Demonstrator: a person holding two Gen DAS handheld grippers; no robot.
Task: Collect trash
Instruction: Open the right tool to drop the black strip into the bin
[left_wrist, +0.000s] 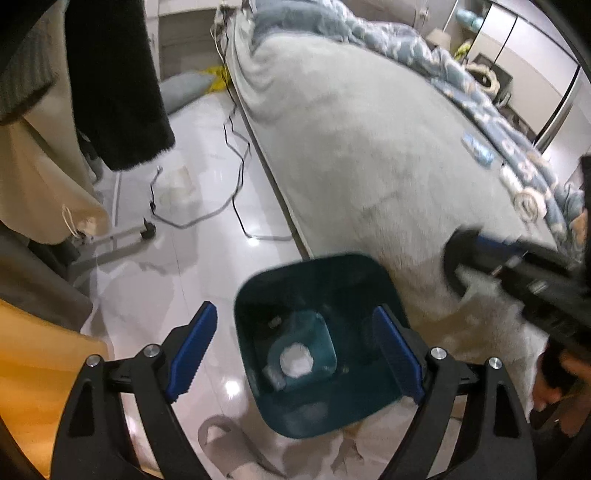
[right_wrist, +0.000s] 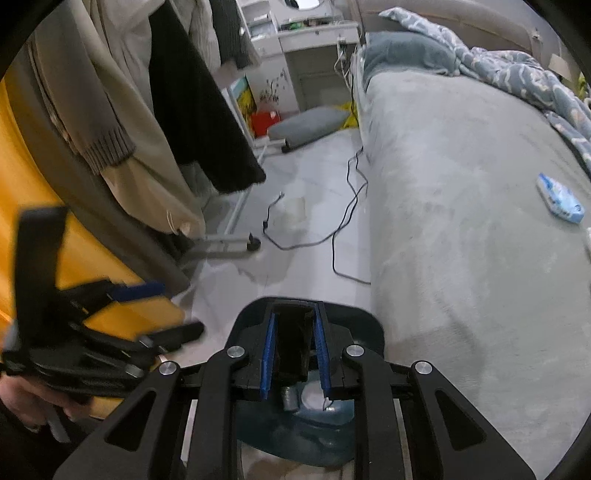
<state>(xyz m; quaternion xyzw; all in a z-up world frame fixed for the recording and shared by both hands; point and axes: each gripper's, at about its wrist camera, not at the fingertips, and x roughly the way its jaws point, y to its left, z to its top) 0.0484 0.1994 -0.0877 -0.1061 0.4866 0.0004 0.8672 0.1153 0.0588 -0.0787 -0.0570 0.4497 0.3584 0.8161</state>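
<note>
A dark teal trash bin (left_wrist: 317, 406) stands on the floor beside the bed, with a crumpled white wad (left_wrist: 295, 361) and other scraps at its bottom. My left gripper (left_wrist: 295, 350) is open above the bin, its blue pads (left_wrist: 192, 350) wide apart and empty. My right gripper (right_wrist: 293, 350) is shut on a black flat object (right_wrist: 291, 343) and holds it over the bin (right_wrist: 369, 325). The right gripper also shows at the right of the left wrist view (left_wrist: 517, 273). A blue and white packet (right_wrist: 559, 199) lies on the bed.
A grey-covered bed (right_wrist: 461, 221) with a blue patterned quilt (right_wrist: 517, 70) fills the right. Clothes hang on a rack (right_wrist: 129, 129) at the left. Black cables (right_wrist: 347, 206) trail on the tiled floor. A grey cushion (right_wrist: 306, 125) lies far back.
</note>
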